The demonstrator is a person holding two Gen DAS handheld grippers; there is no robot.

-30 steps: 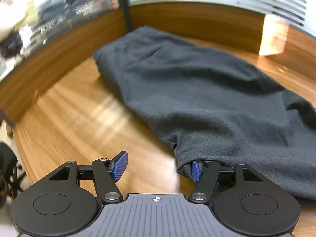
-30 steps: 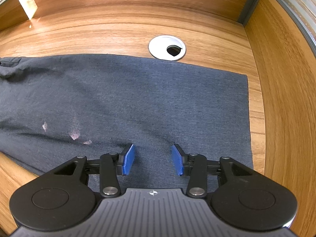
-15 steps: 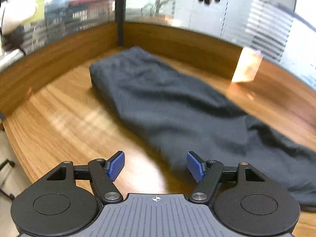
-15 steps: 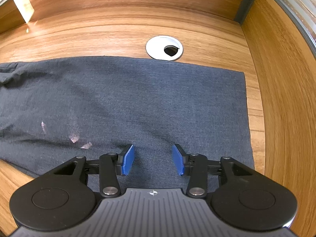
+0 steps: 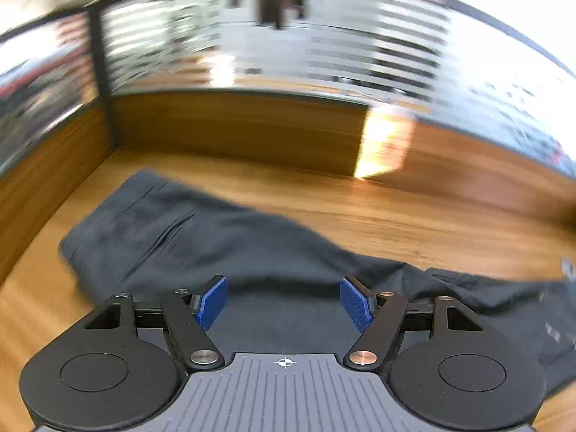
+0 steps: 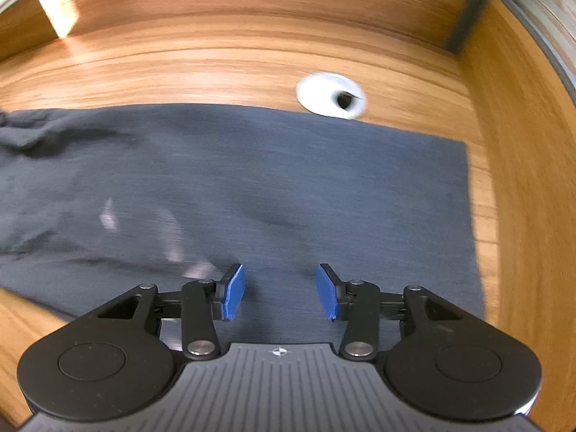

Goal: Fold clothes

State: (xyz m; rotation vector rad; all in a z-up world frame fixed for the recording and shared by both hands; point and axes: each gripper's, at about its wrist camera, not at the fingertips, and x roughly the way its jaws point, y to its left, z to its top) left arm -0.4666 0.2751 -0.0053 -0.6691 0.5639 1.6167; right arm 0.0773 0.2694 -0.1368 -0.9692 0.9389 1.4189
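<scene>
Two grippers hover over one dark grey pair of trousers [image 5: 252, 252] spread lengthwise on the wooden desk [image 5: 414, 216]. Farthest left lies the waistband end, with its pocket seam, near the desk's corner panels. The left gripper [image 5: 284, 302] stands wide open above the rumpled middle of the cloth, its blue pads [image 5: 212, 300] holding nothing. Further right, the right gripper [image 6: 280, 297] is parted somewhat less, also empty, over the flat leg end [image 6: 324, 187]. Beyond that hem sits a white cable grommet [image 6: 324, 97].
</scene>
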